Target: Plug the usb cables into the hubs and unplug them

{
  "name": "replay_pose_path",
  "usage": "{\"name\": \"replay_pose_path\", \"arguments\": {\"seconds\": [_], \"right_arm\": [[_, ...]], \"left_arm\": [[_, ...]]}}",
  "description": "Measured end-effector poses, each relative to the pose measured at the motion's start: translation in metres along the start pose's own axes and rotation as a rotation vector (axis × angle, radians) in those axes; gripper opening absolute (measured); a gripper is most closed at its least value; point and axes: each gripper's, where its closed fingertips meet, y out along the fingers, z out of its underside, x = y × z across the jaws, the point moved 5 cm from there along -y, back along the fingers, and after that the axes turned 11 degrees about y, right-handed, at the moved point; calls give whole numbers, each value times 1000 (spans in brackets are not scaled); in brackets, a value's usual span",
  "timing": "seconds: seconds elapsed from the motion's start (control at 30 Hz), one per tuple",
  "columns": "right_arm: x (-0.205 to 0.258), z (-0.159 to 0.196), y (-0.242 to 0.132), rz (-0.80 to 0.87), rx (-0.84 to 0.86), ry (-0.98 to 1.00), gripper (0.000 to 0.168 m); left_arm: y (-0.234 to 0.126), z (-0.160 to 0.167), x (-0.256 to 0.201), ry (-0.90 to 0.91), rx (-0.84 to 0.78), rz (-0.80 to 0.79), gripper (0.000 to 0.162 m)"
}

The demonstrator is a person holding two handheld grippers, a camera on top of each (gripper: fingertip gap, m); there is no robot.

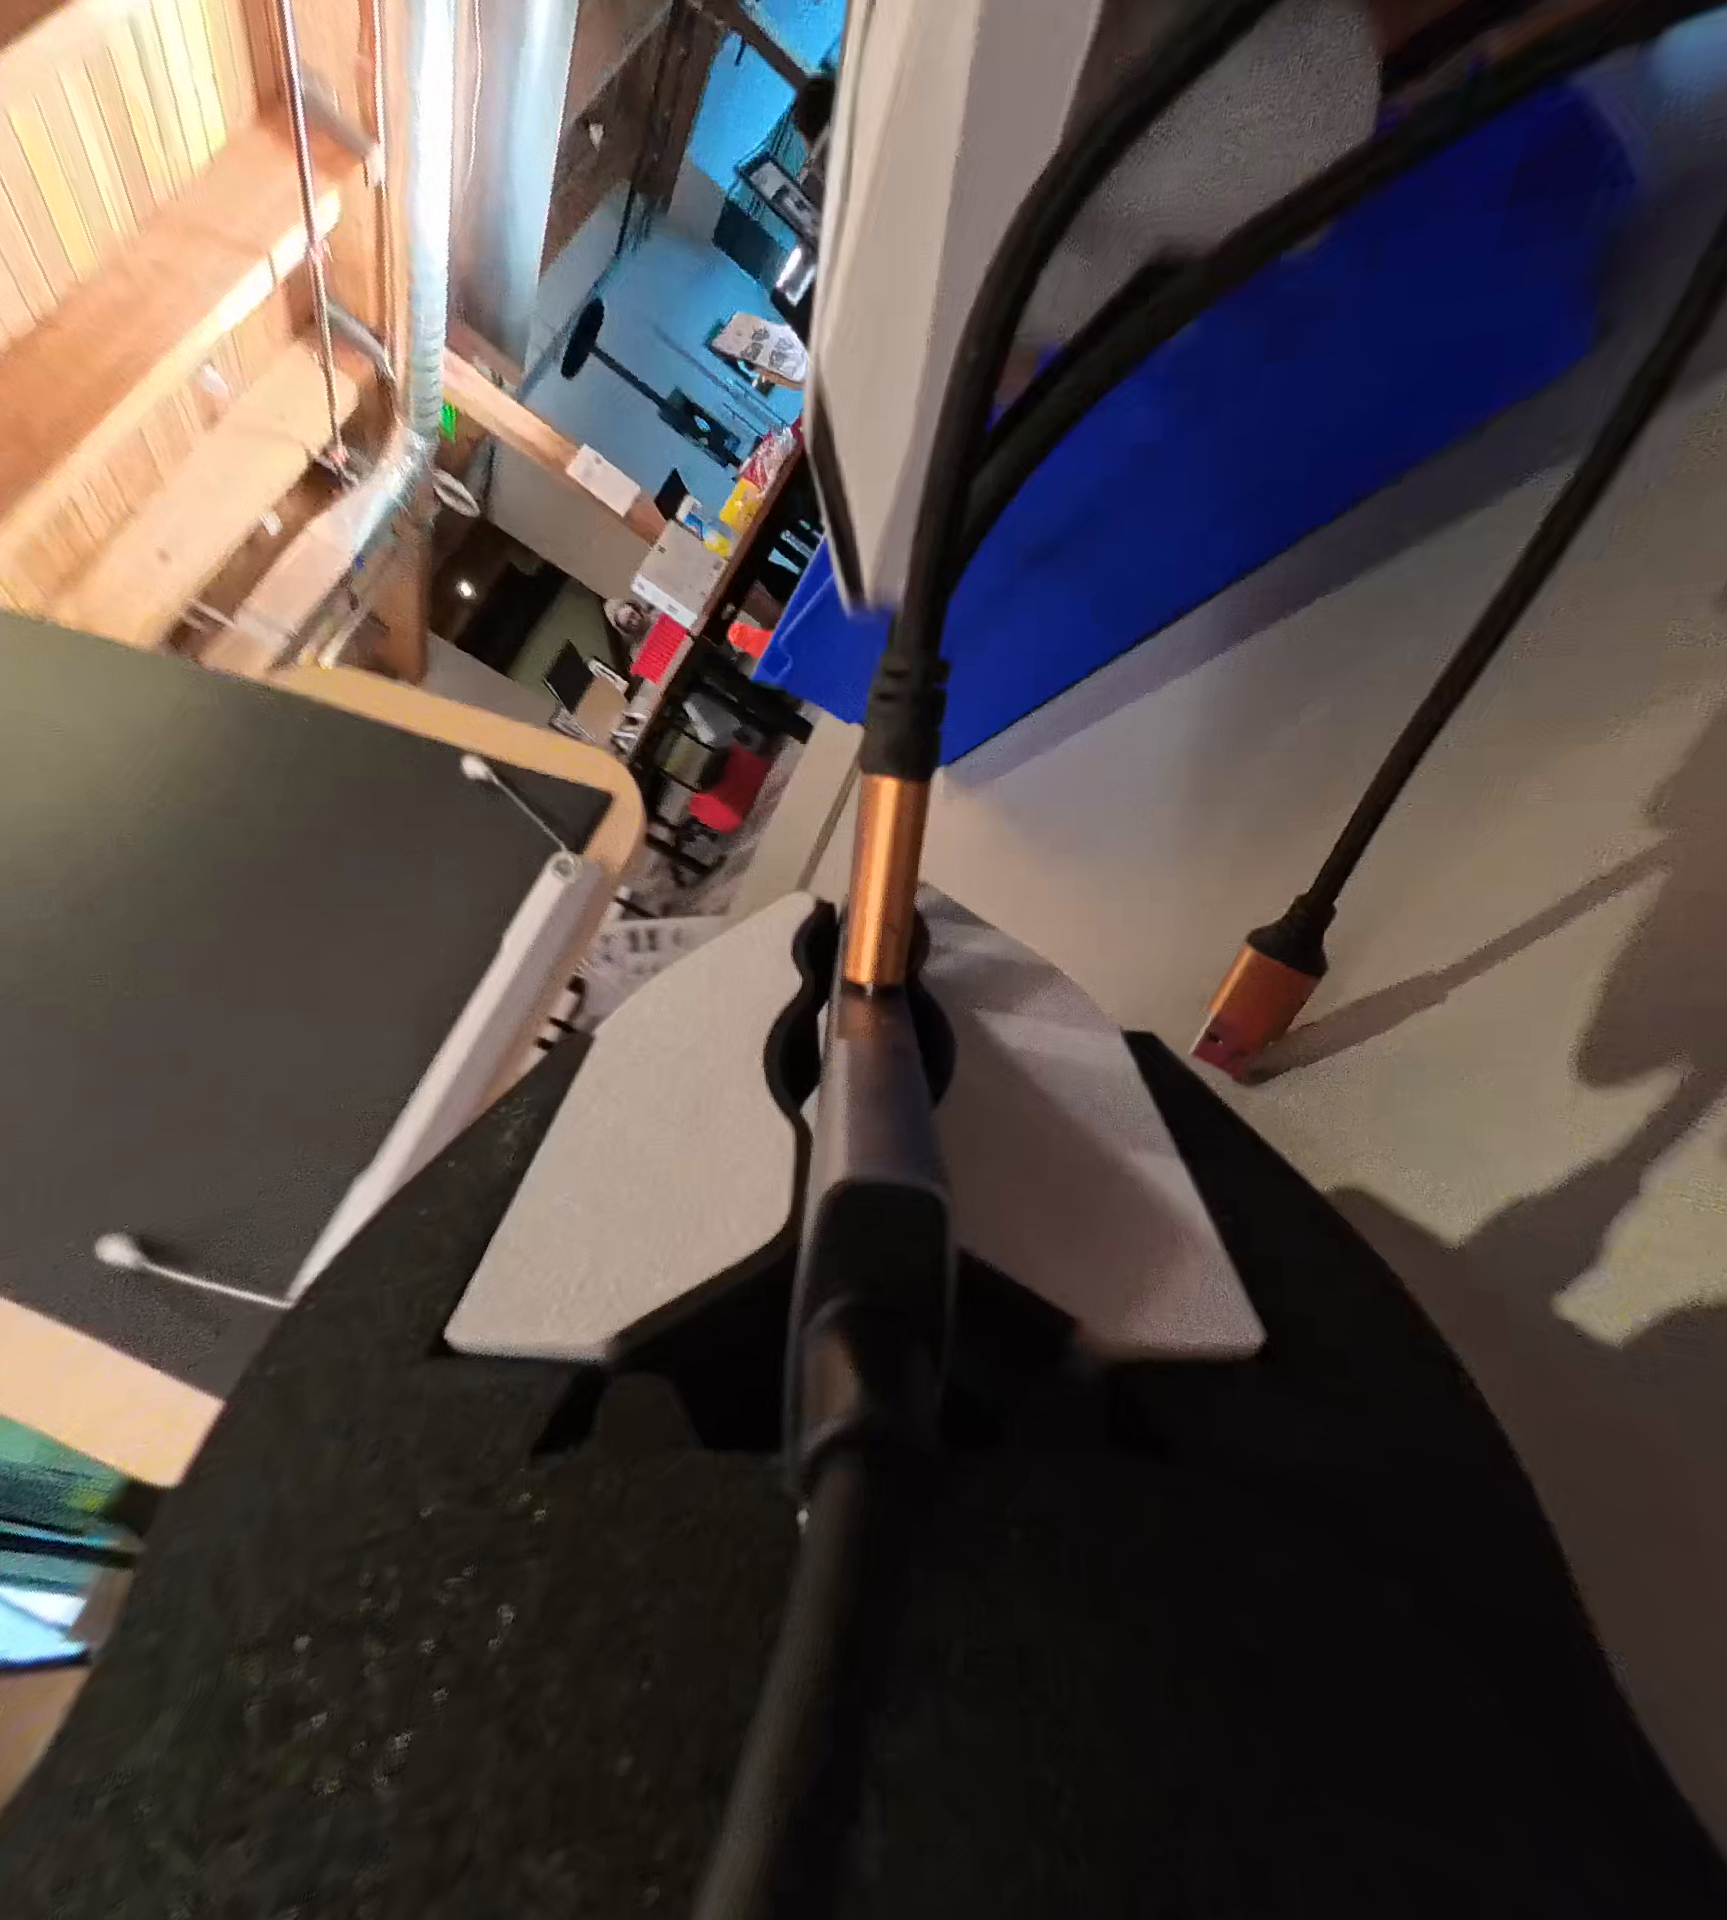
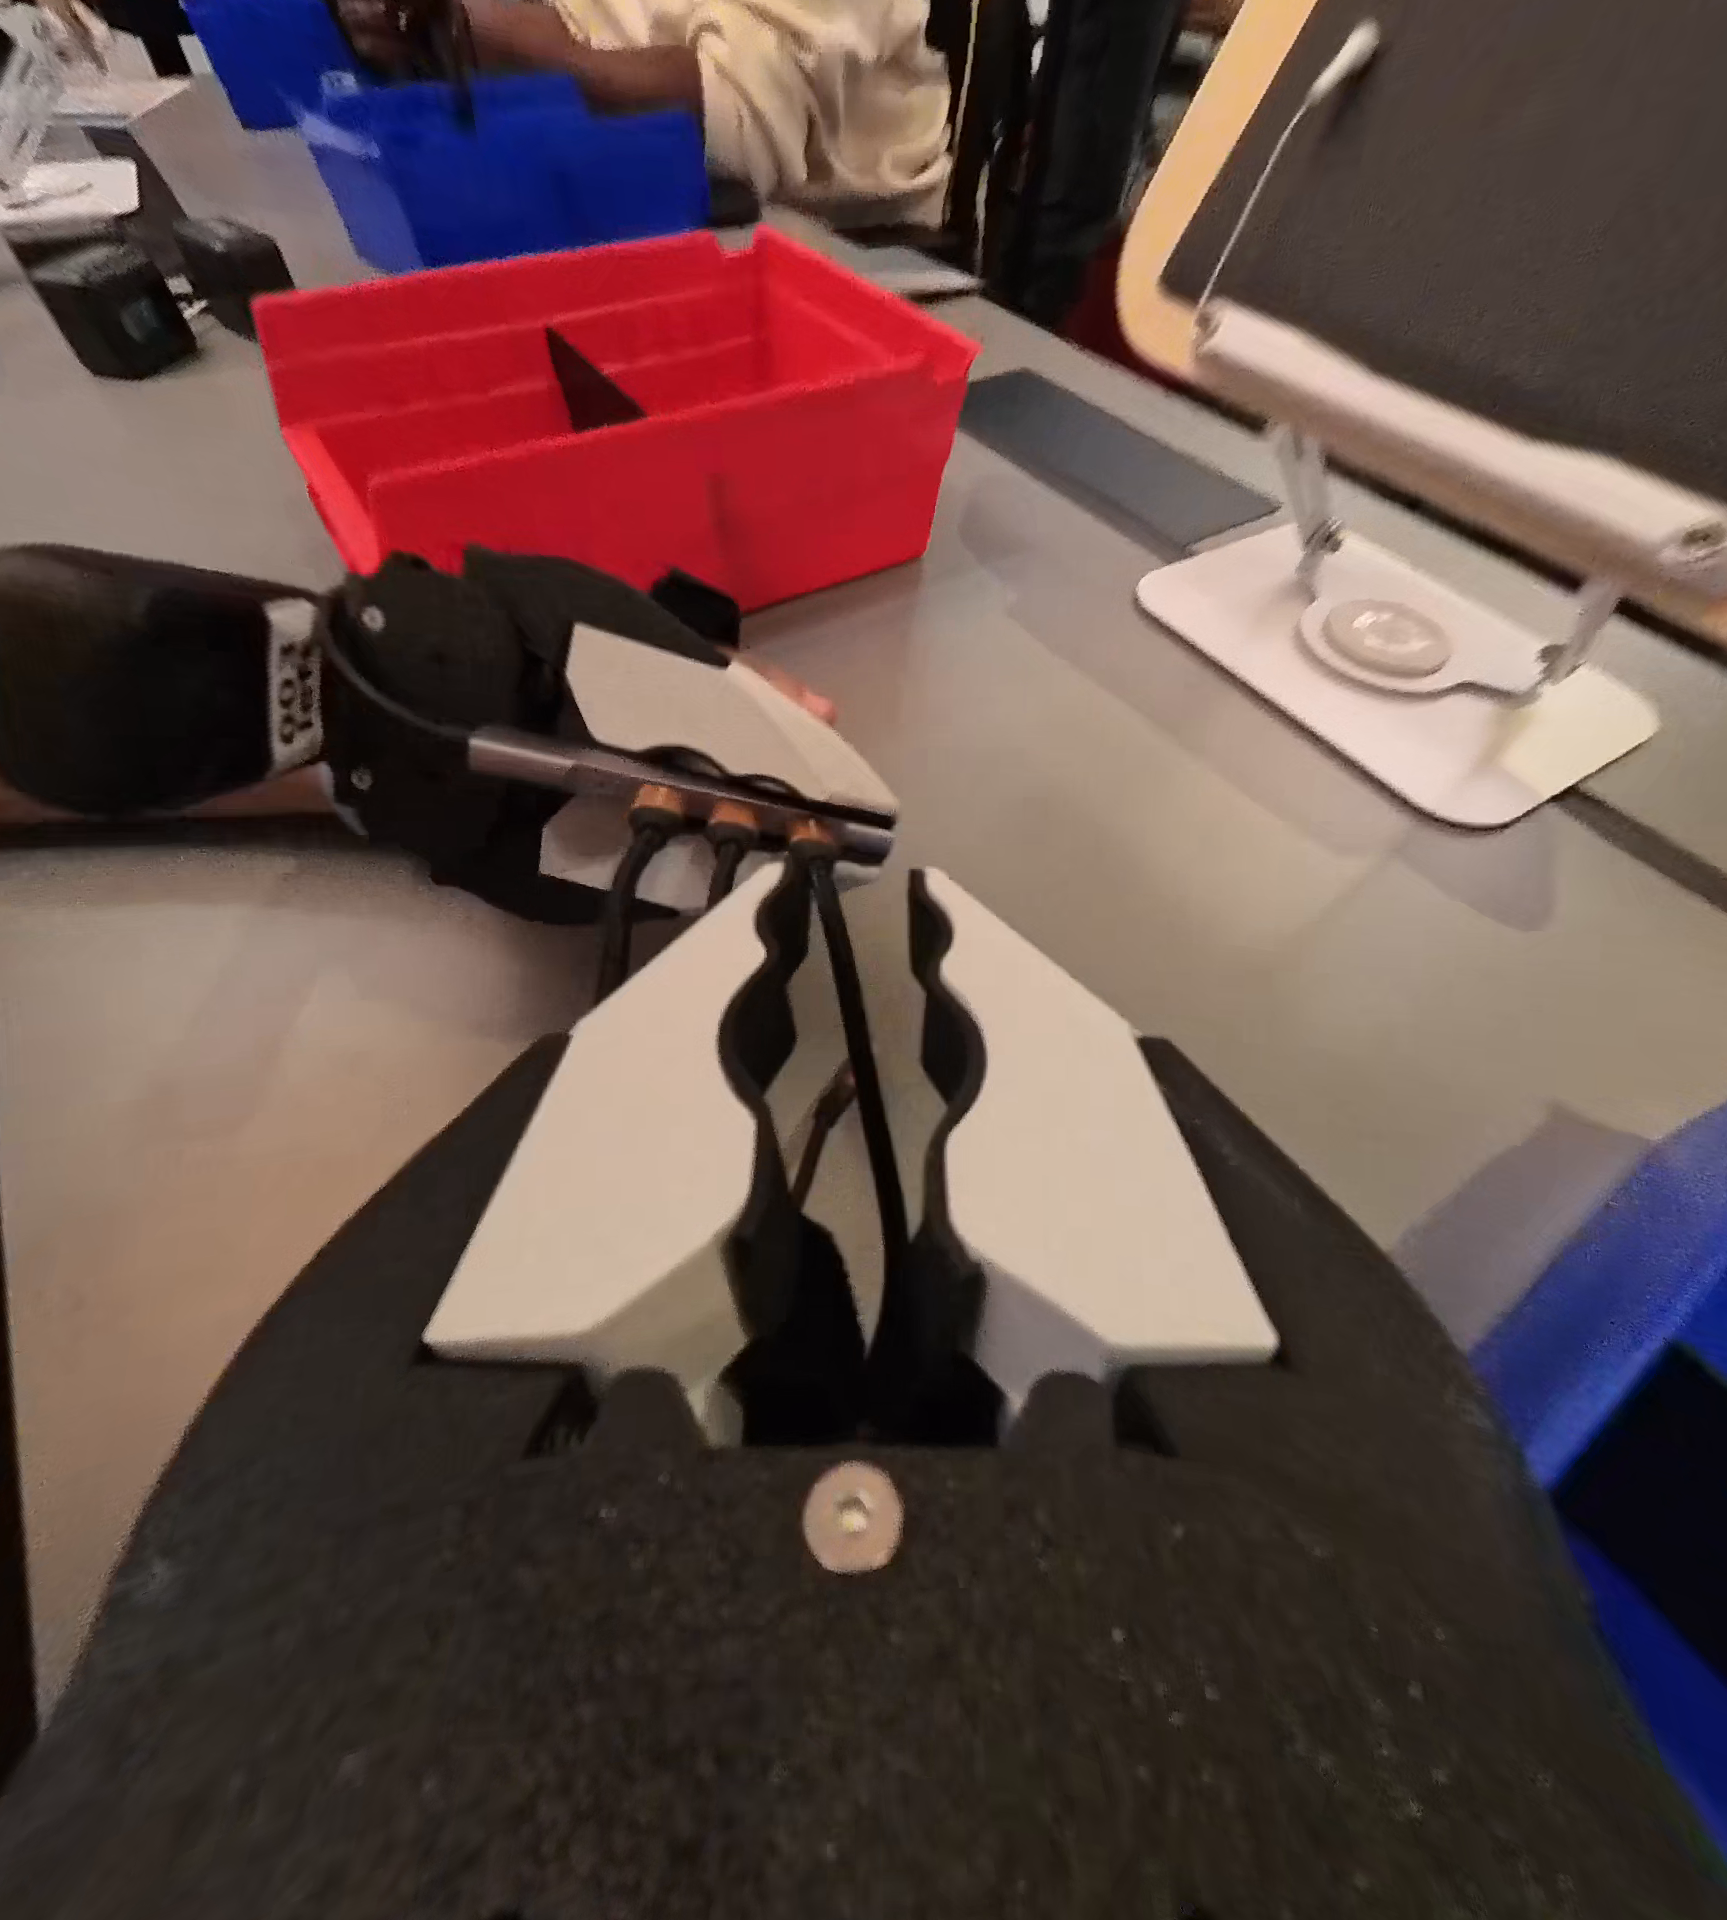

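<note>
My left gripper (image 1: 869, 920) is shut on a slim grey hub (image 1: 874, 1101). A copper-sleeved plug (image 1: 880, 883) with a black cable sits in the hub at the fingertips. In the right wrist view a gloved hand holds the left gripper (image 2: 874, 821), and the hub (image 2: 568, 764) carries three copper plugs (image 2: 729, 821). My right gripper (image 2: 859, 883) is open just in front of them. One black cable (image 2: 859, 1039) runs loose between its fingers. A loose copper plug (image 1: 1254, 997) with a red tip rests on the table.
A red divided bin (image 2: 630, 499) stands on the grey table (image 2: 1046, 831) behind the left gripper. A tablet (image 2: 1565, 208) on a white stand (image 2: 1389, 665) is at the right. Blue bins (image 2: 1669, 1299) sit close at the right and farther back (image 2: 526, 166). A person (image 2: 817, 94) sits beyond. The tips of one gripper are about 6 cm away from the tips of the other.
</note>
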Motion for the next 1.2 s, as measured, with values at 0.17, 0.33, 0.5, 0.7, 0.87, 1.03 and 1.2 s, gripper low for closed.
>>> {"name": "replay_pose_path", "arguments": {"seconds": [0.17,0.33,0.5,0.7,0.87,1.03,1.2], "right_arm": [[13,-54,-59,-51,-223,-88,21],[-2,-45,-73,-81,-174,-6,33],[4,9,-4,-170,-3,114,35],[31,20,30,-246,-44,119,25],[26,19,21,-190,18,24,25],[17,-10,-12,-189,-17,48,32],[40,2,17,-275,60,40,39]], "left_arm": [[-1,16,18,-445,-52,77,10],[-5,13,28,-867,-217,216,10],[-13,-10,28,-1026,-405,363,10],[-25,-33,31,-1212,-615,521,10],[-22,-31,26,-1205,-572,549,10],[-17,-25,12,-1204,-485,688,10],[-21,-37,-10,-1132,-422,907,10]]}}
